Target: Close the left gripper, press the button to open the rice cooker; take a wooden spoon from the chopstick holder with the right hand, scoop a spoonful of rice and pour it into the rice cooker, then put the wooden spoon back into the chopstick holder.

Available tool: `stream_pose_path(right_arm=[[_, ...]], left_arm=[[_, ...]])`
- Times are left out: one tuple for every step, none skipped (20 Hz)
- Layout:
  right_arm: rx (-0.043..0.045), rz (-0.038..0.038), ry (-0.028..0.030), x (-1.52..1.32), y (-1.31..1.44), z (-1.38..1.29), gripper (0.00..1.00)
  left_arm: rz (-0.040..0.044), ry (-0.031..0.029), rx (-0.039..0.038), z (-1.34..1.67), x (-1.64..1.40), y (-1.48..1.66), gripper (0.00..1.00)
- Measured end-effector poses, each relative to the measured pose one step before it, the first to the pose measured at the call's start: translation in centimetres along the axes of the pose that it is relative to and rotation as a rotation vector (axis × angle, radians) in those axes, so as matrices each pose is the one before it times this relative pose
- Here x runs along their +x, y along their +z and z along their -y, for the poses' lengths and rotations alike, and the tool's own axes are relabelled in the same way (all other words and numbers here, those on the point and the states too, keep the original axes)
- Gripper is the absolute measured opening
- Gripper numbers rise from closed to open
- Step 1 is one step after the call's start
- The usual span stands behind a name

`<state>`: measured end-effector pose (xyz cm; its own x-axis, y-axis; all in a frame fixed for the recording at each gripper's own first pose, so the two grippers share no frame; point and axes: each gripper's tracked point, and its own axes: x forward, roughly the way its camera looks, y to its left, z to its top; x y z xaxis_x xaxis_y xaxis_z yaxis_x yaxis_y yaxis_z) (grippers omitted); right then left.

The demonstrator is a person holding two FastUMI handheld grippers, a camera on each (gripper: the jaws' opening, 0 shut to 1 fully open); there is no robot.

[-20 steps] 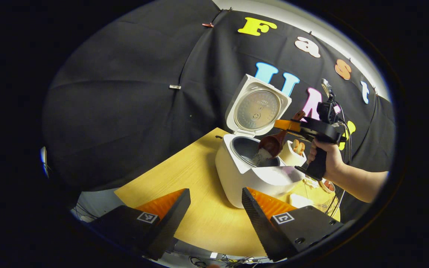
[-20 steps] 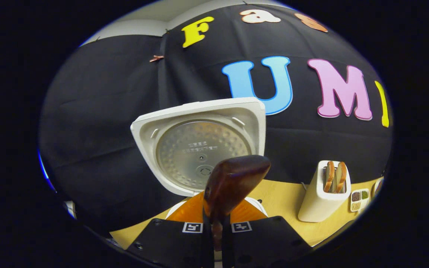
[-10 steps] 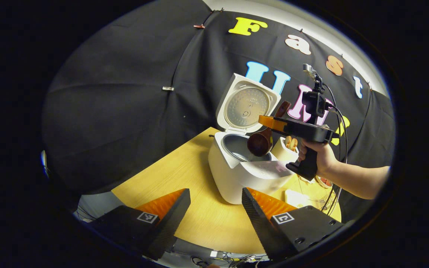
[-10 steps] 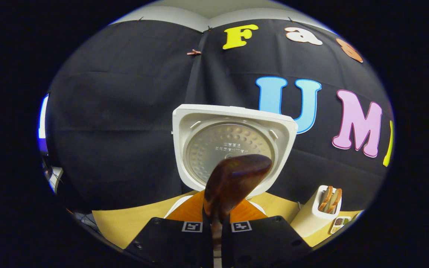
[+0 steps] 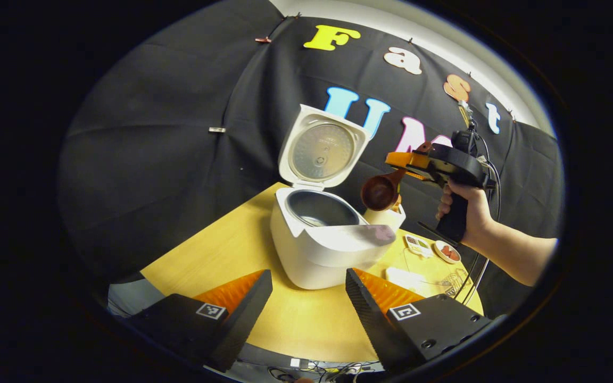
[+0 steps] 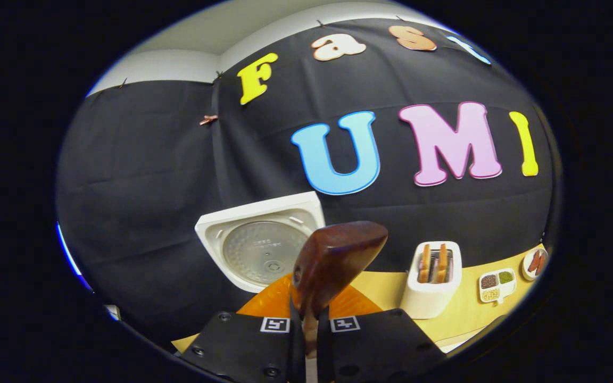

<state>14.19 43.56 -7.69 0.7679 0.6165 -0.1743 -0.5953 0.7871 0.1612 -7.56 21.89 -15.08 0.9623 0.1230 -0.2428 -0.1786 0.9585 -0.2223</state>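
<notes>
Wooden spoon [image 6: 333, 260] is being gripped by its handle in the right tool [image 6: 309, 332], hanging above the chopstick holder [image 6: 433, 287], right of the open rice cooker [image 5: 320, 239]. Left tool [image 5: 306, 290] is idling agape (holding nothing). A misaligned descent risks tipping the holder.

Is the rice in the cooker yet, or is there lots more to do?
Nearly done. The cooker has its lid up, and the spoon looks empty, so the pouring seems over. The right gripper grips the spoon in the air beside the cooker. Left: putting it in the holder. The left gripper is open.
</notes>
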Motion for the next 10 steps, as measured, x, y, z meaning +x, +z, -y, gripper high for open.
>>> stream_pose_path(right_arm=[[0.00853,-0.00406,-0.03153,-0.911,0.202,1.887,0.13],[0.01249,-0.00241,-0.02823,-0.956,0.34,1.896,0.13],[0.01317,0.00092,-0.03224,-1.106,0.497,1.975,0.13],[0.00907,0.004,-0.03315,-0.879,0.356,1.919,0.13],[0.00589,0.00308,-0.03306,-0.85,0.461,1.817,0.13],[0.00238,0.00507,-0.0289,-0.893,0.441,1.809,0.13],[0.00522,0.00705,-0.02566,-0.744,0.496,1.603,0.13],[0.01231,0.0088,-0.02159,-0.655,0.598,1.407,0.13],[0.01996,0.00911,-0.02212,-0.662,0.498,1.388,0.13],[0.01826,0.00819,-0.02251,-0.755,0.579,1.558,0.13]], left_arm=[[-0.00194,-0.01366,0.01119,0.806,0.159,-0.163,0.96],[-0.00485,-0.00966,0.01115,0.665,0.063,-0.13,0.96],[-0.00699,-0.00797,0.00806,0.638,0.183,-0.236,0.96],[0.00218,-0.00586,0.00313,0.387,0.203,0.115,0.96],[0.00721,-0.00873,0.00226,0.639,0.319,0.295,0.96],[0.00108,-0.01209,0.00192,0.664,0.235,0.18,0.96],[-0.00239,-0.01014,0.00297,0.598,0.447,-0.045,0.96],[-0.00021,-0.00815,0.00454,0.545,0.364,0.236,0.96],[0.00097,-0.00712,0.00536,0.577,0.345,0.323,0.96],[0.00241,-0.00626,0.00646,0.635,0.443,0.276,0.96]])
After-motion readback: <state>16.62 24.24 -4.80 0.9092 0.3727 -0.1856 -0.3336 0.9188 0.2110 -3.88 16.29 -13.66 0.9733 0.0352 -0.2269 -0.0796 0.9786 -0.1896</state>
